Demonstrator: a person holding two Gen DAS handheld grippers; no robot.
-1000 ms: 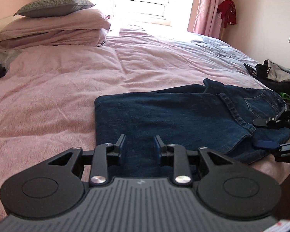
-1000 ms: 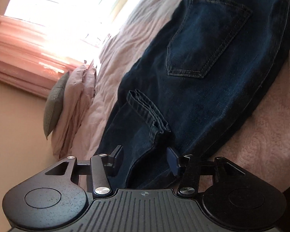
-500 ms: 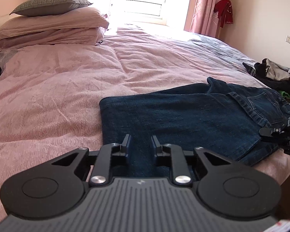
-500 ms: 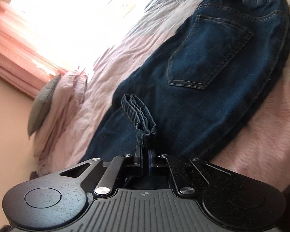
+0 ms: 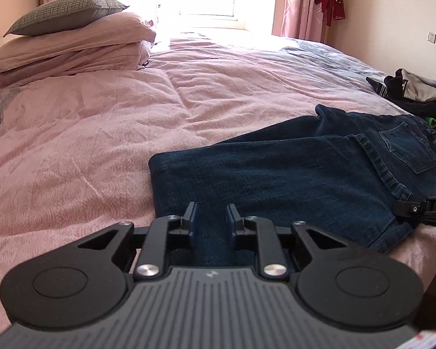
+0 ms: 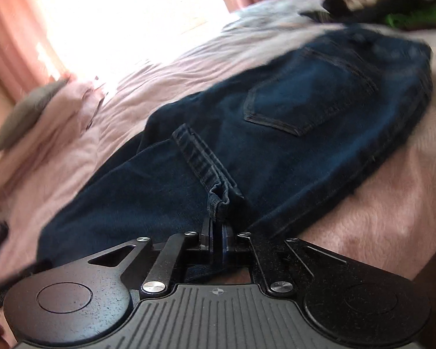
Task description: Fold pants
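With the right tongs [image 6: 217, 229] clamped on the jeans' [image 6: 276, 151] hem and the left tongs [image 5: 211, 218] slightly apart over the fold, lift the hem evenly toward the waistband.

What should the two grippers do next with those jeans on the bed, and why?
Probably lift the pinched edge and carry it over toward the back pocket. The right gripper is shut on the jeans at a bunched hem, and the left gripper has denim between its narrow jaws, though whether its pads press is unclear. The pink bedspread beyond lies flat.
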